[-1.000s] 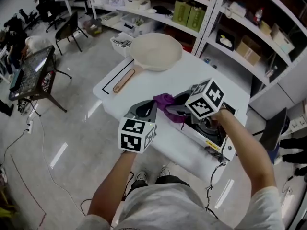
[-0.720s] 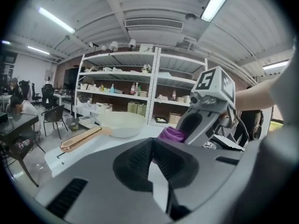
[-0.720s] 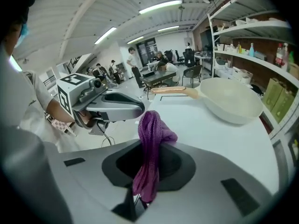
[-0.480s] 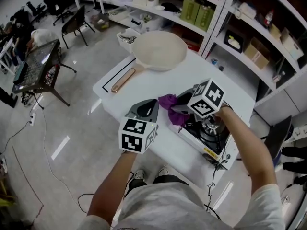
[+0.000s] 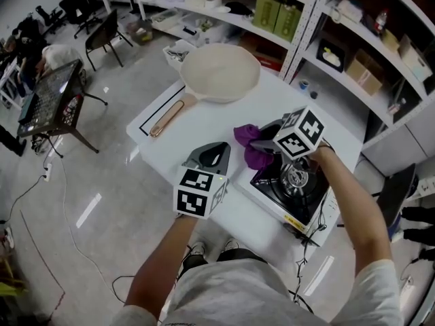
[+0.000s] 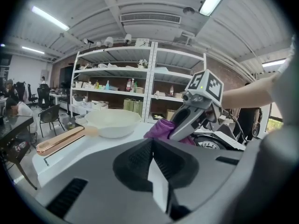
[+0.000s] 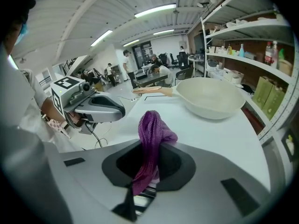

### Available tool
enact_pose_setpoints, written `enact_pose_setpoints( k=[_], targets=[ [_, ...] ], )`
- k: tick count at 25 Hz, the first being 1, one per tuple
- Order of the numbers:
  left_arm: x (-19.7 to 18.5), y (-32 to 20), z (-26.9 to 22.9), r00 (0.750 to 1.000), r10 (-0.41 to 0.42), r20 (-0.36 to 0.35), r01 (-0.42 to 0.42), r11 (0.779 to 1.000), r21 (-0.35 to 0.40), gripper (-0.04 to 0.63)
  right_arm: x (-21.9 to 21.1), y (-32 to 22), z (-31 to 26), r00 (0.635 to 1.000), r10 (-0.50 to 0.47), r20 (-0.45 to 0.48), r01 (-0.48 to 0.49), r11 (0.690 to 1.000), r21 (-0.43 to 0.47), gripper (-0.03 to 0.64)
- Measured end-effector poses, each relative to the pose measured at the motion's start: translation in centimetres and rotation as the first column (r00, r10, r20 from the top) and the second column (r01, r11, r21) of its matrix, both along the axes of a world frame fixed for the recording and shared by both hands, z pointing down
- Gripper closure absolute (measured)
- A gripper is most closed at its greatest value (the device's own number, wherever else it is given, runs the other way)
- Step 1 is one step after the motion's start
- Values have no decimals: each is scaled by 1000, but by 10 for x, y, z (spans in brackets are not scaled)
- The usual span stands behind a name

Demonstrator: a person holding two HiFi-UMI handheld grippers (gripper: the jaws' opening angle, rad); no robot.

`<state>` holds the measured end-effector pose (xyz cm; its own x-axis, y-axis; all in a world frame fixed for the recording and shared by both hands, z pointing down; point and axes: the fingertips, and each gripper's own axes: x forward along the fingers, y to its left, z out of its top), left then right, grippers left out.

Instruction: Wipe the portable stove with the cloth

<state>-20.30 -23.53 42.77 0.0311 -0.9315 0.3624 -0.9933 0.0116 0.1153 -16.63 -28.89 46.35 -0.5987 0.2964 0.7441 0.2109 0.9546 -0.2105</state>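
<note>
The portable stove (image 5: 293, 190) is black-topped with a round burner and sits at the table's right front corner; its edge also shows in the left gripper view (image 6: 223, 143). My right gripper (image 5: 262, 147) is shut on the purple cloth (image 5: 250, 145), which bunches at the stove's far left corner. In the right gripper view the cloth (image 7: 153, 133) stands up out of the closed jaws of the right gripper (image 7: 148, 172). My left gripper (image 5: 213, 152) hovers over the table left of the stove, shut and holding nothing (image 6: 152, 146). It faces the right gripper (image 6: 189, 120) and the cloth (image 6: 160, 129).
A cream pan (image 5: 217, 73) with a copper-coloured handle (image 5: 166, 118) lies on the far side of the white table (image 5: 204, 124). Metal shelving with boxes (image 5: 275, 15) stands behind the table. A chair and a dark side table (image 5: 47, 104) stand on the floor to the left.
My right gripper has carried the purple cloth slightly to the right and farther away along the stove's left edge, uncovering more of the burner. The left gripper has barely moved.
</note>
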Motion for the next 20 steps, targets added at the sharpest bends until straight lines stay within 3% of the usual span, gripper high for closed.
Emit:
enact_pose_setpoints(
  k=[20],
  targets=[
    [7, -16, 16, 999, -29, 31, 31, 998, -48, 591, 6, -102, 1, 980, 188, 66, -190, 981, 29, 554]
  ],
)
